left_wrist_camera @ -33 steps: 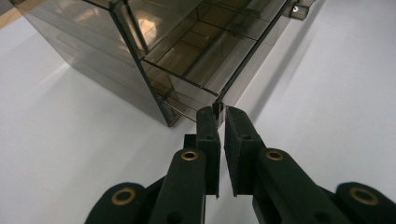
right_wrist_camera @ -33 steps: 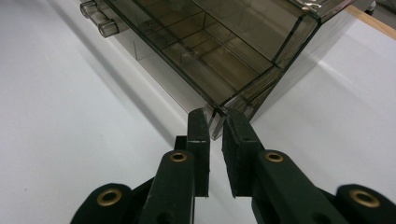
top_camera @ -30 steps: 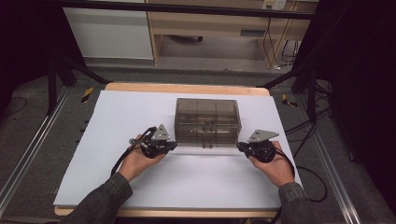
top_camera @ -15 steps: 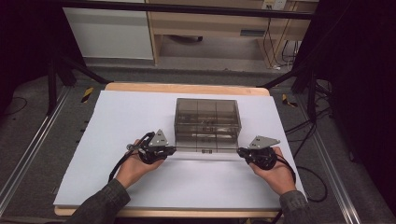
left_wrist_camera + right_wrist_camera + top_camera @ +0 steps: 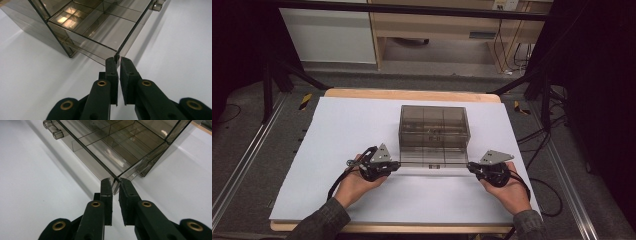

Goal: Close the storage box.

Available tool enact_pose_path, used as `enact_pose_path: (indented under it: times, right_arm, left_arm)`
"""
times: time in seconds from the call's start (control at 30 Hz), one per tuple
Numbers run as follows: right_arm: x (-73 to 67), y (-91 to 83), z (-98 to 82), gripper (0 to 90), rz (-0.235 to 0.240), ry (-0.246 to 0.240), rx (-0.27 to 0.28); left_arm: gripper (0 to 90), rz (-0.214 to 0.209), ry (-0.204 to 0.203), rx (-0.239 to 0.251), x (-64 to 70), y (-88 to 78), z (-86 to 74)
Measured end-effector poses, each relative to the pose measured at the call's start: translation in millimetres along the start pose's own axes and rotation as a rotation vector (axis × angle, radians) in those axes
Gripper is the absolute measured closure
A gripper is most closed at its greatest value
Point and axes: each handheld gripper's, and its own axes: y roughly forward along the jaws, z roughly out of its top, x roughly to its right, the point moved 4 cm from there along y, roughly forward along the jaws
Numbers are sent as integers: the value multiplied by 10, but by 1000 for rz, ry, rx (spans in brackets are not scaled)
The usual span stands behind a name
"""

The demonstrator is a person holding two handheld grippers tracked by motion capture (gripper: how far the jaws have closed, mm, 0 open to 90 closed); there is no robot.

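Note:
A smoky clear plastic drawer box (image 5: 433, 125) stands in the middle of the white sheet. Its bottom drawer (image 5: 432, 163) juts out toward me. My left gripper (image 5: 397, 164) is shut on the drawer's front left corner. In the left gripper view, the jaws (image 5: 116, 60) pinch the thin front wall at the corner of the drawer (image 5: 100, 32). My right gripper (image 5: 470, 167) is shut on the front right corner, and in the right gripper view the jaws (image 5: 115, 181) clamp the drawer (image 5: 117, 150) at its edge. A small clear handle (image 5: 53, 130) sits mid-front.
The white sheet (image 5: 337, 130) covers a wooden table with its edge (image 5: 412, 94) at the back. Black frame legs (image 5: 287, 75) stand at both back corners. Cables (image 5: 552, 200) trail off the right side. A wooden cabinet (image 5: 452, 30) stands beyond the table.
Both hands have drawn back toward me with the drawer's front corners in the jaws. The drawer has slid farther out of the box.

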Motion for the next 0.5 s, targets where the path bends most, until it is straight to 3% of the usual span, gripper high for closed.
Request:
enact_pose_path:
  times: [0.5]
  right_arm:
    - [-15, 6, -52, 818, -2, -1, -5]
  left_arm:
    - [854, 8, 17, -13, 43, 21, -27]
